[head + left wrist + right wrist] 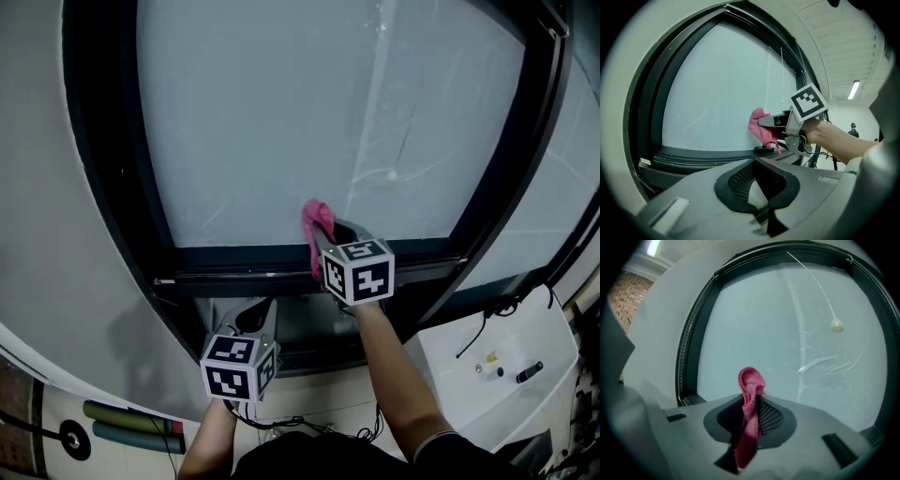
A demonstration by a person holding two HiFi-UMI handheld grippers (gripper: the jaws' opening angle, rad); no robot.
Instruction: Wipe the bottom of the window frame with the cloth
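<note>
While right hand-held gripper (752, 405) clamps pink cloth (751, 380), at window frame (234, 259)

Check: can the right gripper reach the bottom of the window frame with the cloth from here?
Probably yes. The right gripper holds the pink cloth right by the bottom frame rail, nothing between; the left gripper sits lower, clear of it.
</note>
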